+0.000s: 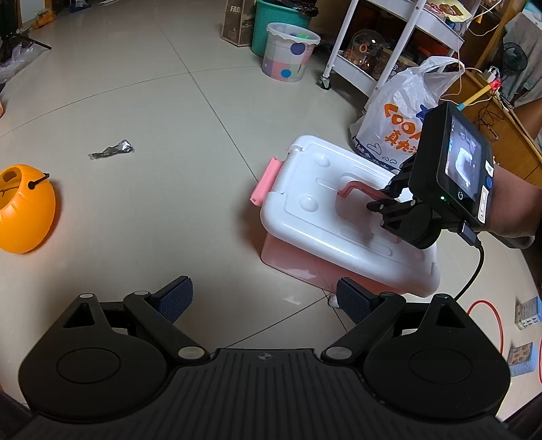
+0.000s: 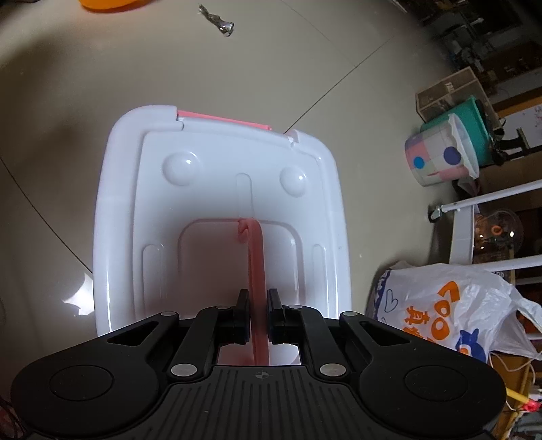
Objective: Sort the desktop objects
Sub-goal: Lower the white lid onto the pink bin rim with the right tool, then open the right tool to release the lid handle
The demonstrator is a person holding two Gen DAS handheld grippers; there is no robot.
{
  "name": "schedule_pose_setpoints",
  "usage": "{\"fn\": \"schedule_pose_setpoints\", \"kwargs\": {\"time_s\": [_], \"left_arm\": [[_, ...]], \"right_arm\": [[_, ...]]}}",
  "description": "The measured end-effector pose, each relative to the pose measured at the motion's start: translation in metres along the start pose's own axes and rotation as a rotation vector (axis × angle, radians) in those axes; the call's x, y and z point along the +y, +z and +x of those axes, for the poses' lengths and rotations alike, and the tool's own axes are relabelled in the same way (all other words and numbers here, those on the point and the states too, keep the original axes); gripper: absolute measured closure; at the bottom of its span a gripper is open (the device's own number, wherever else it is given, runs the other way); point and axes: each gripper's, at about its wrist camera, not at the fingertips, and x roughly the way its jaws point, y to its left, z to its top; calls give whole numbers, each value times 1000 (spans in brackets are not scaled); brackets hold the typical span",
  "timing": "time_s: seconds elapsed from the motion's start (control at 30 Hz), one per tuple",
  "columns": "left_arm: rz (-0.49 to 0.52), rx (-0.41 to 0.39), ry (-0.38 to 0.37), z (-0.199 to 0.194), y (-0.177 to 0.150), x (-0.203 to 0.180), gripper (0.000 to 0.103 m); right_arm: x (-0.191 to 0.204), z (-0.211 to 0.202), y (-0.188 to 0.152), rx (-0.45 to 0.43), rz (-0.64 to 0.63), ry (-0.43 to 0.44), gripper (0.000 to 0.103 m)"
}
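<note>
A storage box with a white lid (image 1: 318, 210) and pink body stands on the tiled floor; the lid also fills the right wrist view (image 2: 216, 189). My right gripper (image 2: 258, 316) is shut on the box's raised pink handle (image 2: 254, 264), which stands upright out of the lid's recess. In the left wrist view the same gripper (image 1: 381, 199) grips the handle (image 1: 352, 189) over the lid. My left gripper (image 1: 264, 299) is open and empty, low over the floor in front of the box. A pink latch (image 1: 264, 181) sits on the box's end.
An orange pumpkin bucket (image 1: 23, 210) lies on the floor at left. A crumpled foil wrapper (image 1: 111, 149) lies beyond it. A printed plastic bag (image 1: 403, 111), a white rolling rack (image 1: 382, 40), a dotted bin (image 1: 289, 50) and a teal bucket (image 1: 271, 20) stand behind the box.
</note>
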Motion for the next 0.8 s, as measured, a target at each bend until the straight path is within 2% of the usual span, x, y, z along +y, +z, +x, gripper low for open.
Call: {"fn": "schedule_pose_setpoints", "kwargs": {"time_s": [0.3, 0.37, 0.43, 0.8], "left_arm": [[17, -7, 3, 1, 0, -4, 9], [23, -8, 2, 1, -1, -5, 9], [28, -11, 2, 0, -1, -6, 9], [39, -51, 6, -7, 2, -11, 9]], "right_arm": [[-1, -1, 1, 18, 64, -7, 93], [-4, -2, 1, 26, 96, 5, 91], [-6, -5, 0, 27, 115, 13, 79], [-9, -40, -4, -1, 200, -47, 73]]}}
